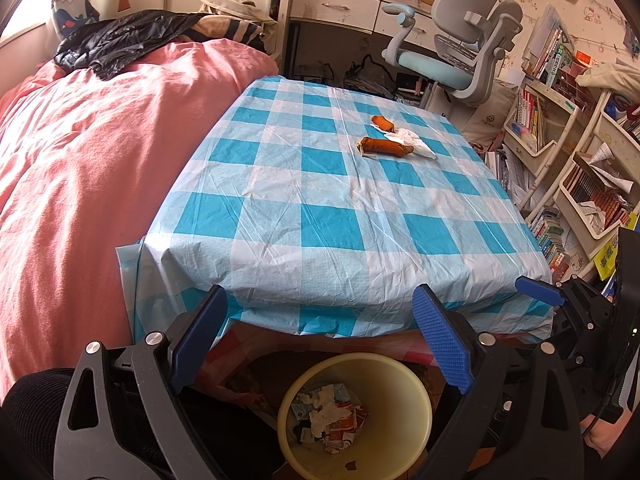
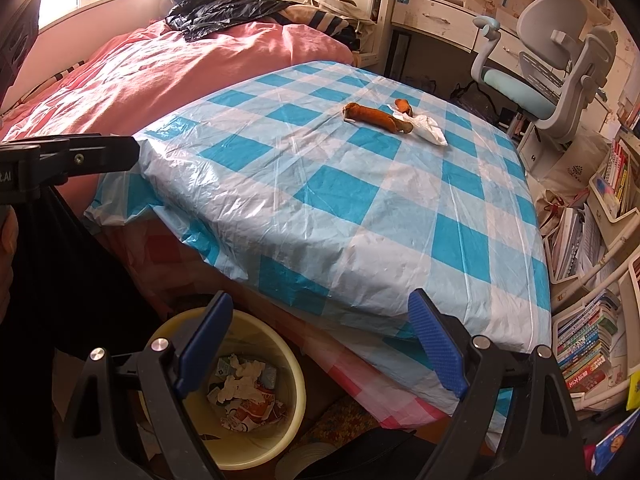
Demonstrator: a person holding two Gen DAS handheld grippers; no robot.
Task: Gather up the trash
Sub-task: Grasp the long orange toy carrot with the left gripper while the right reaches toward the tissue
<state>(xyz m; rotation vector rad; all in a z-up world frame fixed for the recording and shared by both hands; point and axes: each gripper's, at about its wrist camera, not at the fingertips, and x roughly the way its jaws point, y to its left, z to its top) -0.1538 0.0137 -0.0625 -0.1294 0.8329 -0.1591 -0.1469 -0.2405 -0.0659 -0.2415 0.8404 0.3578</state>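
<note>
On the blue-and-white checked tablecloth [image 1: 320, 208] lie a long orange peel piece [image 1: 385, 147], a smaller orange piece [image 1: 382, 123] and a crumpled white tissue [image 1: 412, 140], all at the far side. The right wrist view shows the same long peel [image 2: 376, 117], small piece [image 2: 403, 105] and tissue [image 2: 430, 129]. A yellow bin [image 1: 416, 392] holding paper scraps stands on the floor below the table's near edge. My left gripper [image 1: 320, 336] hangs open over the bin, nothing between its blue pads. My right gripper [image 2: 322, 338] is open too, beside the bin [image 2: 288, 364].
A bed with a pink cover [image 1: 80, 160] runs along the table's left side, a black bag [image 1: 120, 40] on it. A grey desk chair [image 1: 460, 48] stands beyond the table. Shelves of books [image 1: 560, 184] crowd the right side.
</note>
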